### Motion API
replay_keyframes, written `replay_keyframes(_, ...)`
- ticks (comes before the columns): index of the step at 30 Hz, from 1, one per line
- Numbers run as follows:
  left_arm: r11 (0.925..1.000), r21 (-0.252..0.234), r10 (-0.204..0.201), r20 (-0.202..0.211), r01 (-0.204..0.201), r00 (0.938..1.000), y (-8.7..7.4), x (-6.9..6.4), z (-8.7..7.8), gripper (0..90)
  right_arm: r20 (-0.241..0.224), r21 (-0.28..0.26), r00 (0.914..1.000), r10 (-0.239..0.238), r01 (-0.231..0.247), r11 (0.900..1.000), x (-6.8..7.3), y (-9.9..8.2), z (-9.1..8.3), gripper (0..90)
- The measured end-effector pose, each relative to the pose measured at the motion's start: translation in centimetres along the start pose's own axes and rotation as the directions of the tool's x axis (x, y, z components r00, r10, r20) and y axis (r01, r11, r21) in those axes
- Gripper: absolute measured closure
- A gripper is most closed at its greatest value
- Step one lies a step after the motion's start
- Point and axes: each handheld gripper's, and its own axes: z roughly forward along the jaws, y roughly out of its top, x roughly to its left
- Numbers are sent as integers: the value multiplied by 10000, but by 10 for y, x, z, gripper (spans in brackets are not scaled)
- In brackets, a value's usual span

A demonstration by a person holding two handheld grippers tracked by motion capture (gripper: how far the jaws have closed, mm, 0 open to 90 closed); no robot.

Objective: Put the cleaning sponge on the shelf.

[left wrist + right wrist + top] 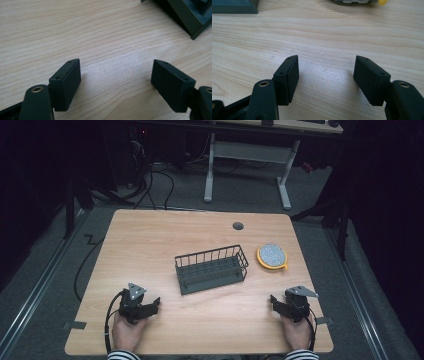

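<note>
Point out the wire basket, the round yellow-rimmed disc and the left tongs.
wire basket (212, 269), high view, on its front wall.
round yellow-rimmed disc (272, 254), high view, on its speckled middle.
left tongs (156, 303), high view, between the open tips.

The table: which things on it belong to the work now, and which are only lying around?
Belonging to the work:
- dark rack, mid-table
- yellow round sponge, right of the rack
- left gripper and right gripper, both open, holding nothing

Only lying around:
- black cables on the floor behind the table
- white desk frame farther back
</note>
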Motion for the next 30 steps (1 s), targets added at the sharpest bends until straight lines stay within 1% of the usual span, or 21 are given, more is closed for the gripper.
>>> replay_keyframes(14, 10000, 2, 6, 5, -6, 10000, 0, 0, 0, 243, -16, -3, 10000, -21, 21, 10000, 0, 0, 0, 368)
replay_keyframes(17, 10000, 0, -5, 52, 5, 10000, 0, 0, 0, 240, -35, -4, 10000, -23, 23, 10000, 0, 0, 0, 371)
replay_keyframes(19, 10000, -35, 14, 162, -14, 9999, 0, 1, 0, 256, -56, -20, 10000, -45, 45, 10000, -1, 0, 0, 372)
replay_keyframes(21, 9999, -4, 102, 107, -102, 9999, 0, 0, 0, 260, -77, -17, 10000, -38, 38, 10000, -1, 0, 0, 372)
replay_keyframes(23, 10000, -16, 82, 107, -82, 9999, 0, 0, 0, 261, -84, -21, 9999, -92, 92, 10000, -1, 1, 1, 372)
replay_keyframes(25, 10000, -14, 77, 95, -77, 9999, 0, 0, 0, 261, -86, -8, 10000, -30, 30, 10000, -1, 0, 0, 373)
replay_keyframes(26, 10000, -15, 51, 77, -51, 10000, 1, -1, 0, 261, -83, -27, 9999, -90, 90, 10000, -1, 1, 1, 374)
replay_keyframes(28, 10000, 29, 94, 153, -95, 9998, 2, -1, 1, 242, -25, 128, 10000, 14, -13, 9999, 0, 2, 1, 362)
replay_keyframes(30, 9998, 78, 182, 177, -183, 9997, 2, -1, 2, 220, -108, 341, 9999, 70, -66, 9994, 0, 5, 1, 329)
